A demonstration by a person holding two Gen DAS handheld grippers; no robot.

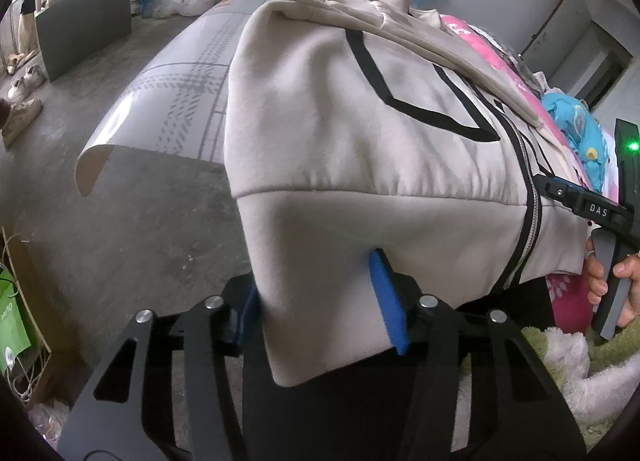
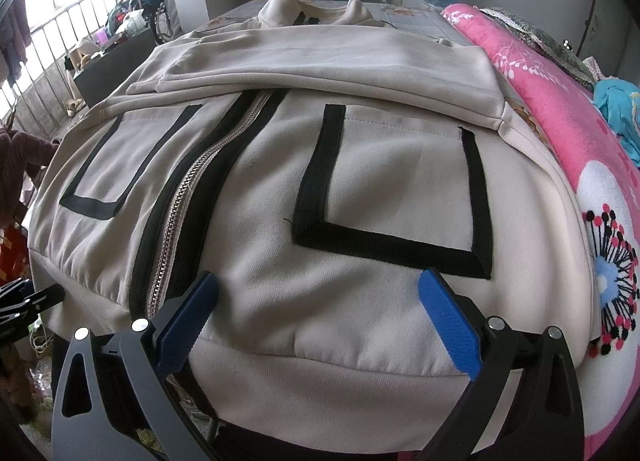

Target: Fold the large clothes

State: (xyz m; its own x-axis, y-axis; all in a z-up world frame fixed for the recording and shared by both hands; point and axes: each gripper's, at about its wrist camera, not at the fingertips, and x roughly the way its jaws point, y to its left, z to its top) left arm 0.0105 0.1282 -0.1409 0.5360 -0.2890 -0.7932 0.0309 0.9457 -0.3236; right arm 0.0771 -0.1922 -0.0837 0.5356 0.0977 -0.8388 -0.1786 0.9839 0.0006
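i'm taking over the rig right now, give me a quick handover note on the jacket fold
Left tongs: around the jacket's bottom-left hem corner, which hangs over the table edge; a firm pinch can't be confirmed.
Right tongs: open, over the hem right of the zipper, holding nothing.
Done: jacket front-up, zipped, sleeves folded across the chest.
Left: grip the hem with both, fold it up toward the collar.
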